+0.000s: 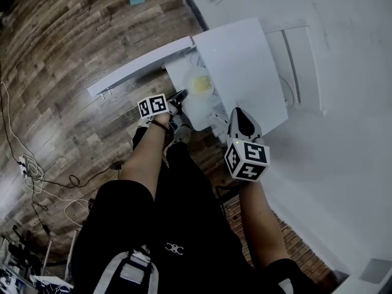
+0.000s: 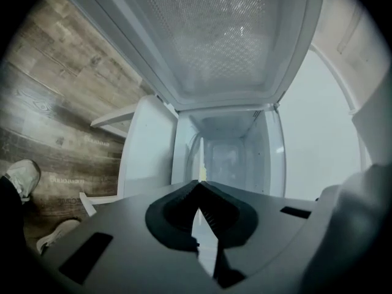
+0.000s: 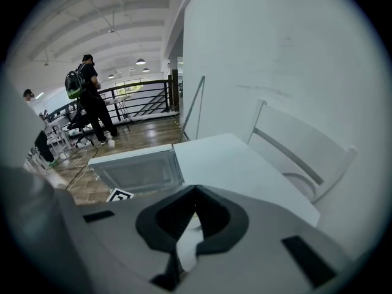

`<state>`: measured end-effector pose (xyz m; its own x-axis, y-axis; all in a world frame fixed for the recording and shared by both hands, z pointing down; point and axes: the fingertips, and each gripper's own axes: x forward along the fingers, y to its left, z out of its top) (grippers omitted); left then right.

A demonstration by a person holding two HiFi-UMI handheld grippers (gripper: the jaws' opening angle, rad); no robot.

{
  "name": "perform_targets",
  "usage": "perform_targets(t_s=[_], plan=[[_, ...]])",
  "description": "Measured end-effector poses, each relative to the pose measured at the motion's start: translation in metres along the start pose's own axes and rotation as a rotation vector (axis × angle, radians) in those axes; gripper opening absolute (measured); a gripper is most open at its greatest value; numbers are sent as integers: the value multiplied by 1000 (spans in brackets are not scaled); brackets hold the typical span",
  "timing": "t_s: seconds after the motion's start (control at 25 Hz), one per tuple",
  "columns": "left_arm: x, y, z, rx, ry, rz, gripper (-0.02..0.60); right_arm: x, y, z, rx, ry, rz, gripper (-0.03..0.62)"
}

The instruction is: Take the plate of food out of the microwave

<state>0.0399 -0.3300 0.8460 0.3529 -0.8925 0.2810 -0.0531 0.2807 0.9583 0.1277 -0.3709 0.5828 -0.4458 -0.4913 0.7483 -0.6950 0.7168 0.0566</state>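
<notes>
The white microwave (image 1: 245,60) stands with its door (image 1: 141,66) swung open to the left. Inside lies a white plate (image 1: 197,90) with yellow food (image 1: 201,80). My left gripper (image 1: 179,97) reaches into the doorway, shut on the near rim of the plate. In the left gripper view the fingertips (image 2: 197,185) meet where the thin plate edge (image 2: 201,164) runs in, with the cavity (image 2: 229,158) behind and the mesh door (image 2: 226,35) above. My right gripper (image 1: 243,122) hovers over the microwave's front right corner, shut and holding nothing (image 3: 195,192).
A white chair (image 1: 300,60) stands against the wall right of the microwave. Cables and a power strip (image 1: 27,167) lie on the wooden floor at the left. My legs fill the lower middle. A person with a backpack (image 3: 86,84) stands far off.
</notes>
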Motion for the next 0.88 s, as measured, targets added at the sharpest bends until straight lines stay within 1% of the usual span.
perform_targets(t_s=[0.2,0.36,0.44,0.52,0.56,0.68,0.76,0.88], plan=[[-41,-21,-7,-18,-15,-43,8,-8,4,5,12,-18,6,14],[-85,-44,-10,-25,-23,-48,8,-14,5,6,39,-42,10,12],[-107,-61,-9,-55,-46,-57,8,-18,5,7,39,-52,11,13],[-125,-86,-10,-93,-71,-78,8,-25,2,7,26,-60,11,12],[-132,-100,-10,-95,-76,-88,8,-28,-1,7,23,-65,8,13],[-147,-148,-5,-52,-68,-100,8,-37,-9,15,55,-105,4,14],[-153,-181,0,-42,-67,-109,8,-47,-11,25,83,-146,12,12],[-160,-228,7,-13,-80,-120,8,-66,-14,44,86,-204,12,12]])
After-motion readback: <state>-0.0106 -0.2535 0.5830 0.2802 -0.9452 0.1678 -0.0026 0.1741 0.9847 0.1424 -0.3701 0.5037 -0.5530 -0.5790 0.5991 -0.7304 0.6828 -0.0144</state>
